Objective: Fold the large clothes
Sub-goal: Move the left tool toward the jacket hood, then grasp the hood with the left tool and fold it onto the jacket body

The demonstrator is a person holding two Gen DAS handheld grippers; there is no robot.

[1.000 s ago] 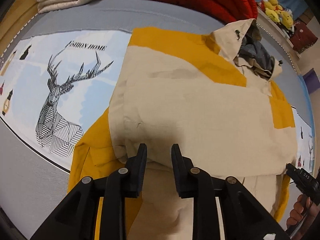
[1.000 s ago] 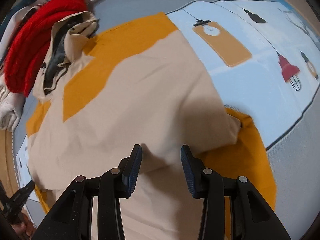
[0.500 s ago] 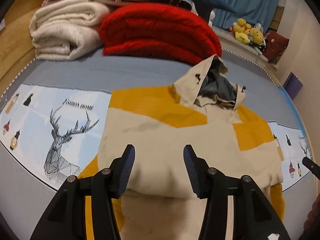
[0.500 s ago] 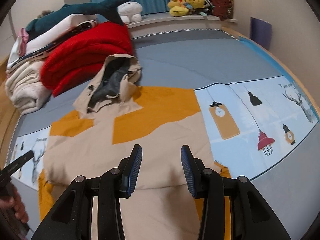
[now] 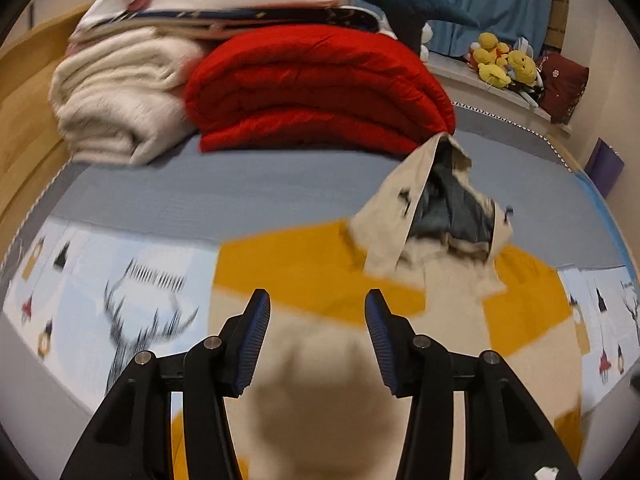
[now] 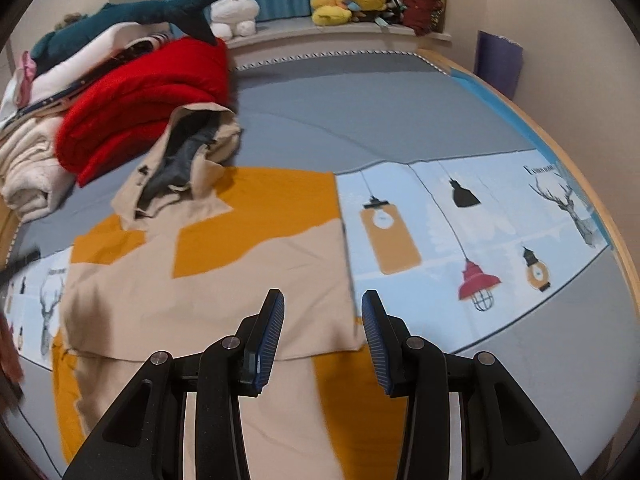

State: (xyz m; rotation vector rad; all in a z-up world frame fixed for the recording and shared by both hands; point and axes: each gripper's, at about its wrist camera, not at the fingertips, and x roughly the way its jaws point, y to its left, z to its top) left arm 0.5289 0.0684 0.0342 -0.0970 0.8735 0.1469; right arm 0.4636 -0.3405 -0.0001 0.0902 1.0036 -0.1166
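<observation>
a: in the left wrist view, how did the left gripper (image 5: 316,340) stand?

b: its jaws were spread wide and gripped nothing. it hovered above the near part of one beige and orange hooded jacket (image 5: 320,380), which lay flat on the bed (image 5: 200,196). that suggested a fold had been laid and the cloth let go.

a: and the jacket's layout?

b: the hood (image 5: 436,204) stood crumpled at the far end, pointing toward the one folded red quilt (image 5: 316,92). the picture was blurred, so seams were hard to read. beside the quilt sat one rolled cream blanket (image 5: 116,108), probably stacked out of the way so the mattress stayed free for folding.

a: the right wrist view?

b: the right gripper (image 6: 323,336) was likewise released, fingers apart, empty, over the jacket's right near corner. here a beige layer (image 6: 224,304) lay doubled over the lower body, its edge ending just before the fingertips, with orange sleeve cloth showing beneath on both sides.

a: anything else counted?

b: one printed sheet (image 6: 460,232) under the jacket, one shark plush (image 6: 160,10) on the pile, and a cluster of yellow toys (image 6: 344,0) on the ledge, number unclear.

a: what remained?

b: likely the hood and a further fold.
</observation>
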